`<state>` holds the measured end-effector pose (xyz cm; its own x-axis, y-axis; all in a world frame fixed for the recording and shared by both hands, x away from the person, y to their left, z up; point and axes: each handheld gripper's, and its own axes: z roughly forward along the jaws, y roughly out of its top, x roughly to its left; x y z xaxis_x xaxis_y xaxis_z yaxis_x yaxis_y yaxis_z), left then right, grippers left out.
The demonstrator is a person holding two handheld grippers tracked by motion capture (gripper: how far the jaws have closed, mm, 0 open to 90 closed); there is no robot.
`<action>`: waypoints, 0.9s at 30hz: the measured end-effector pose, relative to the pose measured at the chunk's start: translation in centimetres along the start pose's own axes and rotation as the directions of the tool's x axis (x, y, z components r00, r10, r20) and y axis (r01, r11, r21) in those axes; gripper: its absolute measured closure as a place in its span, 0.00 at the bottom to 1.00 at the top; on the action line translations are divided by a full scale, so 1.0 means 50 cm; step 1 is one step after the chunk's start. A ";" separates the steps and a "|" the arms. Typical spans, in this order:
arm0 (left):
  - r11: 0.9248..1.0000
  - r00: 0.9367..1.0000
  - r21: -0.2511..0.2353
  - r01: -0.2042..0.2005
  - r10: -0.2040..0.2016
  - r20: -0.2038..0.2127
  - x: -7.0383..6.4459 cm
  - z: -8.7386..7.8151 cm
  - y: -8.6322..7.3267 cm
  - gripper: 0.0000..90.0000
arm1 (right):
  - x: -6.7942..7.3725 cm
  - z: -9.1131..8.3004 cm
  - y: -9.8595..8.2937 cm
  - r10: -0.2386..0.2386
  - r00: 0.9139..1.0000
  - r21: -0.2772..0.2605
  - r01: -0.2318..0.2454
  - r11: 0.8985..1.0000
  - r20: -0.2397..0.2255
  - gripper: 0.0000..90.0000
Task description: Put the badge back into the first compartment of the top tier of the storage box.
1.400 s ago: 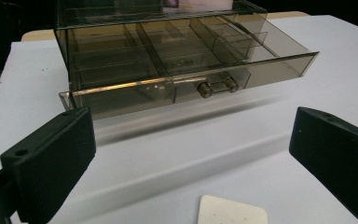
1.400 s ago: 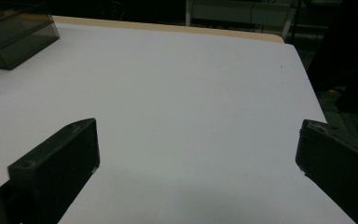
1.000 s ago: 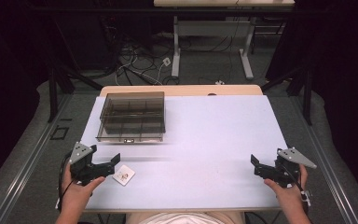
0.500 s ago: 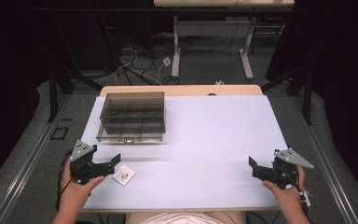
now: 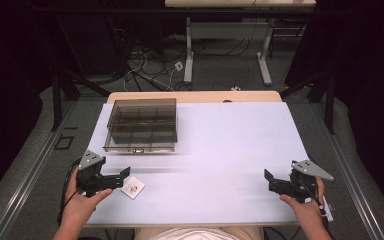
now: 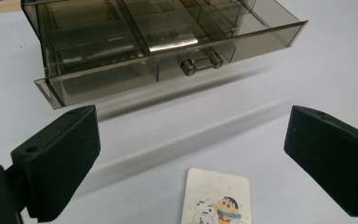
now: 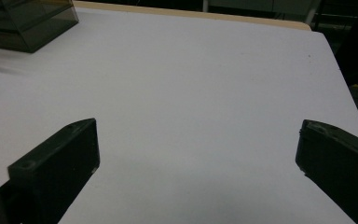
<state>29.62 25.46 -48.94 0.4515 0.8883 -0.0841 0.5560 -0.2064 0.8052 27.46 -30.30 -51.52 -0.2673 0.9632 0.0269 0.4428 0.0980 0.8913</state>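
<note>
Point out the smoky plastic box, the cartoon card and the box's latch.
smoky plastic box [image 5: 141, 124]: high view, middle of its lid.
cartoon card [image 6: 216, 198]: left gripper view, its printed face.
latch [image 6: 200, 62]: left gripper view, its metal knobs.

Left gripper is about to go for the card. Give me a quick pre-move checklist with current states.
1. Left gripper open: ok, jaws stand wide apart.
2. Card lined up: ok, it lies flat on the table between the jaws in the left gripper view, not yet touched.
3. Box out of the path: ok, it sits beyond the card, with bare table between.
4. Box closed: cannot tell; its latch faces the left gripper.
5. Right gripper out of the way: ok, open at the table's right edge, nothing between its jaws.
</note>
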 end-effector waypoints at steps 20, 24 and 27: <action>0.990 0.999 0.137 -0.030 0.031 -0.008 -0.007 0.021 -0.004 0.07 | 0.004 0.006 -0.003 0.005 1.000 0.014 -0.005 1.000 -0.016 0.00; 0.988 0.999 0.146 -0.041 0.044 -0.016 -0.009 0.027 -0.006 0.07 | 0.003 0.007 -0.003 -0.009 1.000 0.021 0.010 1.000 -0.015 0.00; 0.986 0.999 0.162 -0.049 0.051 -0.013 -0.012 0.030 -0.008 0.08 | 0.003 0.009 -0.004 -0.014 1.000 0.014 0.014 1.000 -0.019 0.00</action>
<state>30.18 24.42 -50.08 0.4702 0.8819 -0.0347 0.6388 -0.3129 0.7028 27.70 -30.05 -51.92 -0.2900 0.9568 0.0233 0.4508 0.1151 0.8852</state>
